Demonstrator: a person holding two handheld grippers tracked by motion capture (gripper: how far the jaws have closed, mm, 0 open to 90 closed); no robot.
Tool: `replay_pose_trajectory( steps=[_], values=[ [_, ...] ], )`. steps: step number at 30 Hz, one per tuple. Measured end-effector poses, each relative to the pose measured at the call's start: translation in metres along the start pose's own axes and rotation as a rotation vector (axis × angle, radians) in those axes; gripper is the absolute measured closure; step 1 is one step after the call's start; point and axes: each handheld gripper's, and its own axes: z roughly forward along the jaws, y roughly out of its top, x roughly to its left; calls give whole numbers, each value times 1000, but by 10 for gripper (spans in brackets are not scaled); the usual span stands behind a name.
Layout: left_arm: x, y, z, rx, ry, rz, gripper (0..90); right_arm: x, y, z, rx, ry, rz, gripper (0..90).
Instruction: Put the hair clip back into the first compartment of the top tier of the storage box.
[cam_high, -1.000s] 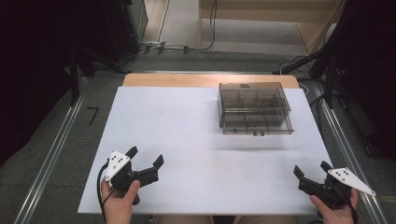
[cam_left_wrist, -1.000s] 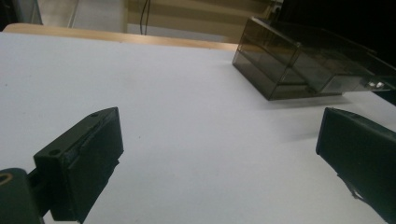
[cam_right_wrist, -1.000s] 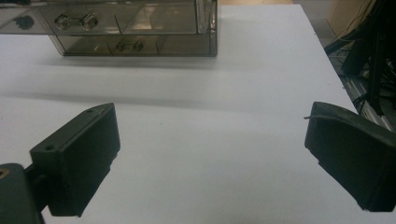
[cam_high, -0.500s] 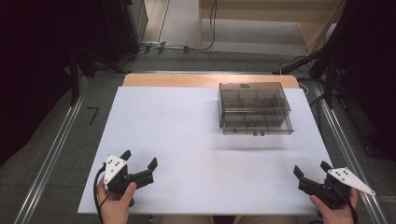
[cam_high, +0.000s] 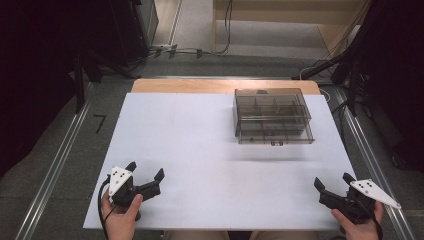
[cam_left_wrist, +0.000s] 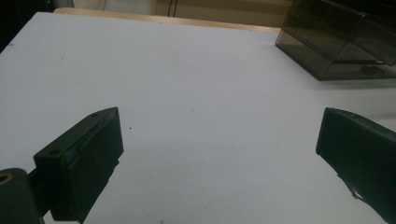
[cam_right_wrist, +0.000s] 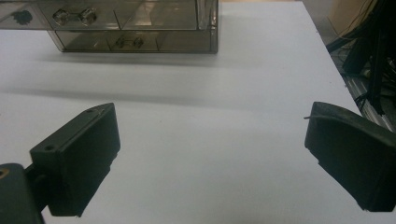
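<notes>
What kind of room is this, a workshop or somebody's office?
Probably a lab or test bench: a bare white table framed by metal rails, loose cables on the floor, and hand-held grippers with a smoky plastic drawer box.

- The left hand-held gripper (cam_high: 145, 172) sits at the lower left of the high view, its jaws spread wide and angled toward the upper right of the frame.
- The left hand (cam_high: 121, 217) wraps its body from below, rising from the bottom edge; a white three-cornered plate tops it and a black cable loops at its left.
- The right hand-held gripper (cam_high: 333, 181) sits at the lower right, jaws parted and aimed toward the upper left.
- The right hand (cam_high: 357, 225) grips it from the bottom edge.
- In each gripper view the two black jaws stand far apart with nothing between them.
</notes>
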Motion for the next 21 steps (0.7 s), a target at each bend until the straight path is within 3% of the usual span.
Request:
replay_pose_trajectory(
  steps=[11,21],
  values=[
    [6,-5,5,19,3,-41,9,0,0,1,3,1,-5,18],
    [8,-5,6,24,7,-50,9,0,-1,2,7,3,-1,18]
  ],
)
